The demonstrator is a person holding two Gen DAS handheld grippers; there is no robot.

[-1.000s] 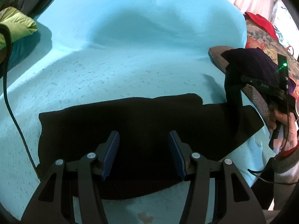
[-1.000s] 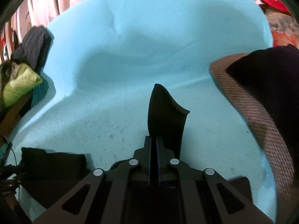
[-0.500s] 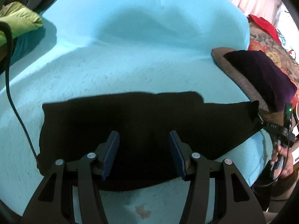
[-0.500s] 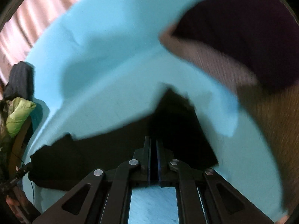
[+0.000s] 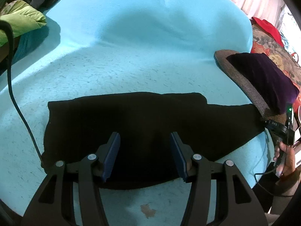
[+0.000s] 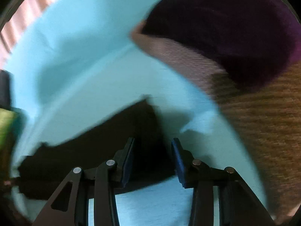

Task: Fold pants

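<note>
Left wrist view: the black fabric pants (image 5: 143,131) are seen laid flat as a long dark band across the near part of a turquoise fleece blanket (image 5: 131,60), which appears to cover a bed. A stepped far edge suggests that one layer is already doubled over another, with the right end reaching the rim of a brown woven cushion (image 5: 242,86). On that cushion a dark purple pillow (image 5: 267,81) is rested. The left tongs (image 5: 144,154) are held above the middle of the pants with the pads well apart and nothing between them. In the blurred right wrist view the right tongs (image 6: 152,160) are seen over the right end of the pants (image 6: 105,146); their pads have just been opening, the cloth lies beneath them on the blanket and is not pinched. A hand (image 5: 284,156) is visible at the far right edge, and a lime green quilted garment (image 5: 20,22) lies at the far left. By the look of it, the lengthwise fold is done and the end has been laid out; crosswise folds into a compact stack are judged to remain.
</note>
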